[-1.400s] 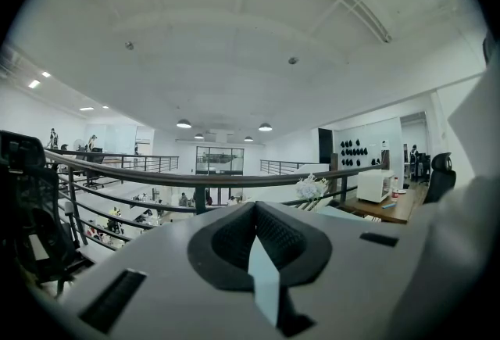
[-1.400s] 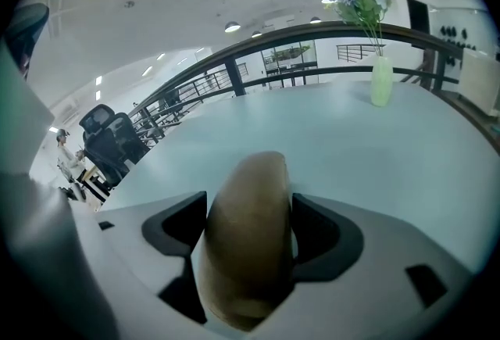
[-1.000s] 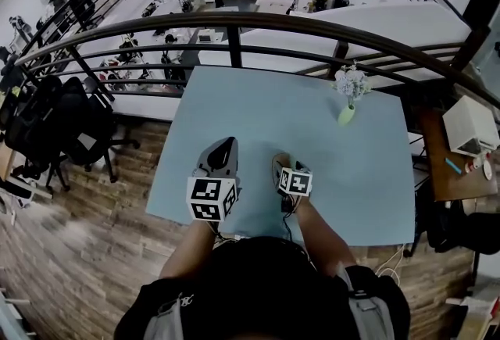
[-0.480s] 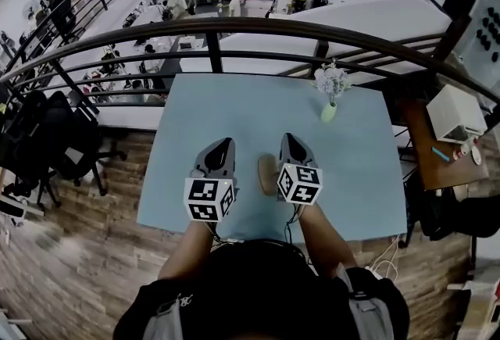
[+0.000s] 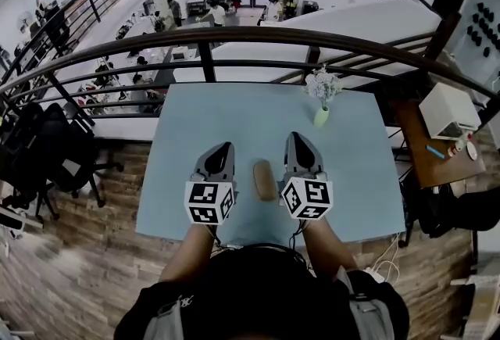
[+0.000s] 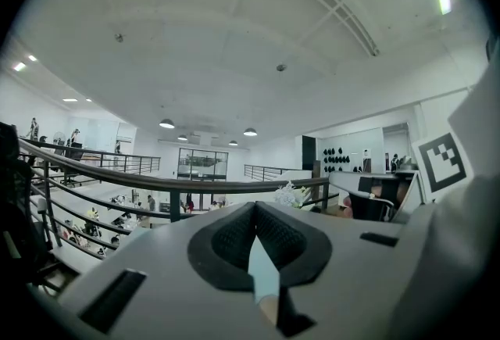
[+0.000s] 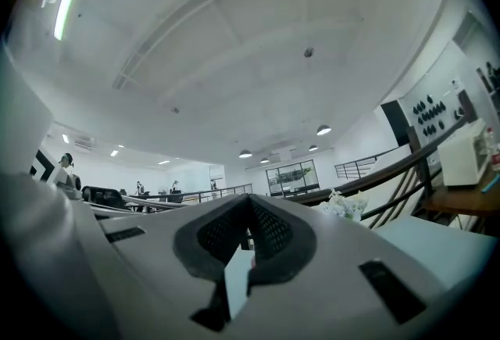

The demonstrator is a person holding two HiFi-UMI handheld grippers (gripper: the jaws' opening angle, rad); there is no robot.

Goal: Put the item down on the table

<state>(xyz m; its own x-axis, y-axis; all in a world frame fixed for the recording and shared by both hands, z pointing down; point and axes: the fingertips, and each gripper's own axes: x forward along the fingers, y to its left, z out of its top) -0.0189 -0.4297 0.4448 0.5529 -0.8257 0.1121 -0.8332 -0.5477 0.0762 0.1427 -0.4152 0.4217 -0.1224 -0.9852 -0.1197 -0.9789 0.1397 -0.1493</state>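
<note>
Seen from the head, the pale blue rectangular table (image 5: 234, 112) holds the tan oblong item (image 5: 264, 180), lying flat. My left gripper (image 5: 224, 148) is at its 9 o'clock and my right gripper (image 5: 298, 137) at its 3 o'clock. In the left gripper view my jaws meet, empty. In the right gripper view they are likewise together, holding nothing.

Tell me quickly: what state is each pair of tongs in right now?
Left tongs: closed, holding nothing.
Right tongs: closed, holding nothing; the tan item lies on the table between the two.
</note>
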